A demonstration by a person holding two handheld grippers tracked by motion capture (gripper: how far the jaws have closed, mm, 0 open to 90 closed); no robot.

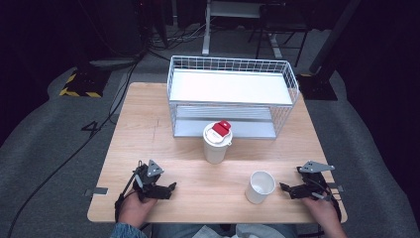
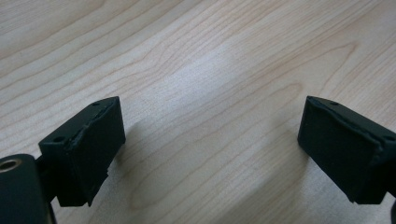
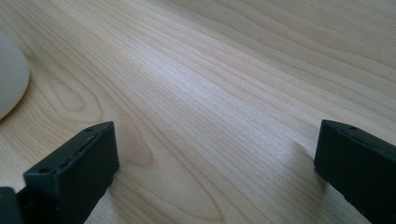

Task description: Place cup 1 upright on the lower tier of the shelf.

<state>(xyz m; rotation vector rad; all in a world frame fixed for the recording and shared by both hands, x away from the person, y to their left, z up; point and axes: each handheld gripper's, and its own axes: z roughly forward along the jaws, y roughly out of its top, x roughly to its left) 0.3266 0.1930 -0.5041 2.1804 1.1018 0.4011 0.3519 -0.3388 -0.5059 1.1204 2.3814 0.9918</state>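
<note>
The wooden table [image 1: 148,124] carries a white wire basket [image 1: 233,94] at its 12 o'clock edge, empty as far as the high view tells. Just in front of the basket, near the table's middle, stands a tall white lidded cup [image 1: 217,144] with a red flap on its lid, upright. An open white paper cup [image 1: 260,186], also upright, sits toward 5 o'clock from it, well apart. The right gripper [image 1: 286,189] rests on the table just beside that open cup, at the cup's 3 o'clock, jaws spread wide with nothing between them; in the right gripper view the cup's wall [image 3: 10,77] curves in at 10 o'clock. The left gripper [image 1: 172,187] lies well apart at the cup's 9 o'clock, jaws likewise wide and empty. The right hand is clearly nearer, so a short sideways reach would likely take the cup.
</note>
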